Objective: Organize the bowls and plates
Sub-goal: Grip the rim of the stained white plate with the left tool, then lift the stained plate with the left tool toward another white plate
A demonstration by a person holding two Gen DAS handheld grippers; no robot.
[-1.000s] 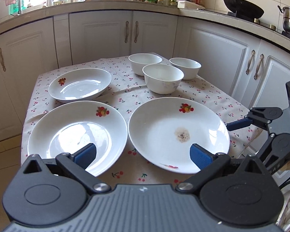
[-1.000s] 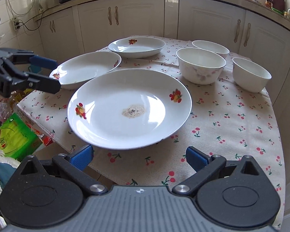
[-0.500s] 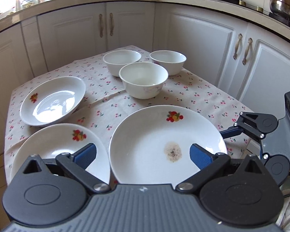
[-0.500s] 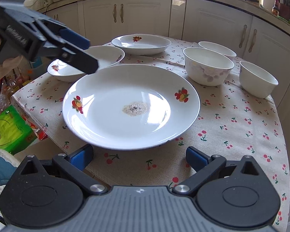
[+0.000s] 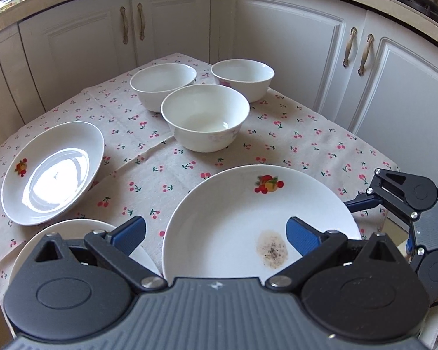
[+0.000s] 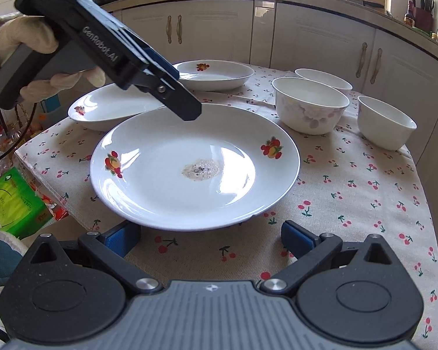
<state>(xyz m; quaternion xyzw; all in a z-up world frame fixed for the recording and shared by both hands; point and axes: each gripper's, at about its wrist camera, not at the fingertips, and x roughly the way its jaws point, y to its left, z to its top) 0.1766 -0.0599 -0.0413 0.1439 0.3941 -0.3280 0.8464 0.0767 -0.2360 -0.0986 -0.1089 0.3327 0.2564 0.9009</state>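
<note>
A large white plate [image 5: 233, 218] with a brown stain in its middle lies on the near part of the cherry-print tablecloth [image 5: 292, 134]. My left gripper [image 5: 216, 230] hangs open over it, one finger past its left rim, the other above the stain. In the right wrist view the same plate [image 6: 166, 192] lies just beyond my open right gripper [image 6: 210, 236], whose fingers flank its near rim. The left gripper [image 6: 182, 93] hovers above the plate's far-left rim, apart from it. Two deep plates [image 6: 114, 108] [image 6: 216, 71] and three bowls [image 6: 309, 102] [image 6: 385, 122] [image 6: 324, 77] sit behind.
A gloved hand [image 6: 23, 38] holds the left gripper. White cabinets [image 5: 292, 43] close in behind and to the right of the table. A green packet [image 6: 11, 201] lies below the table's left edge. One of my right gripper's fingers [image 5: 362, 202] reaches in at the table's right edge.
My left gripper has moved forward and to the right, from in front of the two near plates to over the stained plate. The right gripper has edged closer to that plate's near rim.
</note>
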